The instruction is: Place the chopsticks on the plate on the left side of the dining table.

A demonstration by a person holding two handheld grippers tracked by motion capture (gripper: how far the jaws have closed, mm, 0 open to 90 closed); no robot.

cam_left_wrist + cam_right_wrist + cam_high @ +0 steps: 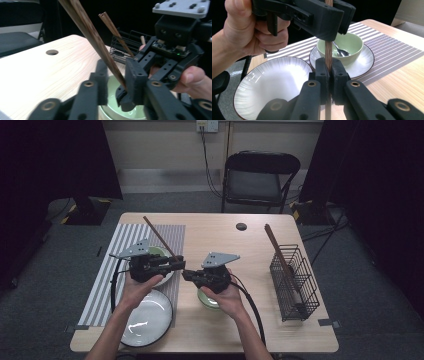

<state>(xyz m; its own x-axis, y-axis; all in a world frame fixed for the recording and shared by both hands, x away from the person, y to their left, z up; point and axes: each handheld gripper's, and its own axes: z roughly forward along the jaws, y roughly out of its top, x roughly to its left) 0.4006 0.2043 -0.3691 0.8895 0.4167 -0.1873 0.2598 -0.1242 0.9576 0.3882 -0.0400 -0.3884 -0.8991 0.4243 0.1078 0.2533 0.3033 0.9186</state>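
Left gripper (181,264) and right gripper (186,275) both clamped on 1 chopstick (159,237), above green bowl (342,45).

No text, label, brand, number or sign can be read on anything at the table or around it.

The chopstick (328,53) runs off the top and bottom edges, the tongs hide its middle, and the plate (148,317) gets cut by an arm.
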